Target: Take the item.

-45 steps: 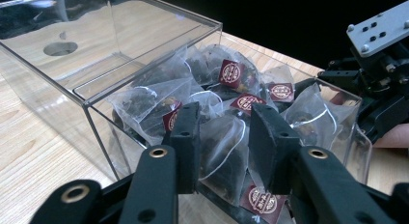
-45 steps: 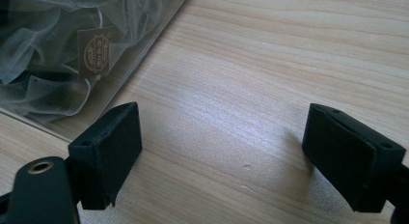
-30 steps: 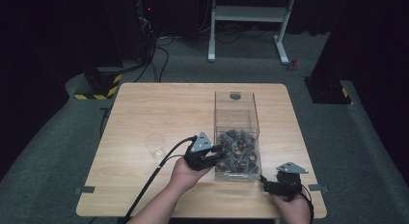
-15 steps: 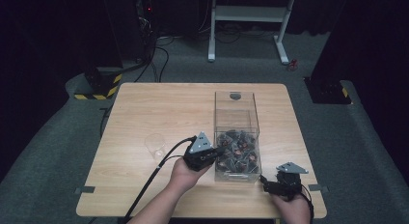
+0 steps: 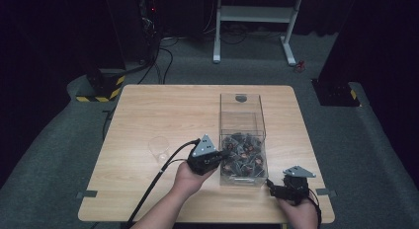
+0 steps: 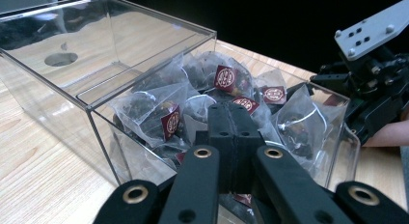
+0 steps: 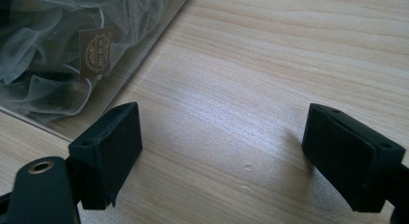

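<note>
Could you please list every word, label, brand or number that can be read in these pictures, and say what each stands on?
No text can be read anywhere.
Dark red square tags with a round gold emblem on the clear mesh tea bags in the clear plastic box: print too small and blurred.
Brown tag seen through the box wall: blurred, unreadable.
Yellow-and-black striped base on the floor: hazard marking, no words.

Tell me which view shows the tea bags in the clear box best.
The left gripper view: the tea bags lie close, mesh and red tags plain, behind the shut left gripper. The high view shows a small dark heap; the right gripper view, blurred mesh and one tag.
</note>
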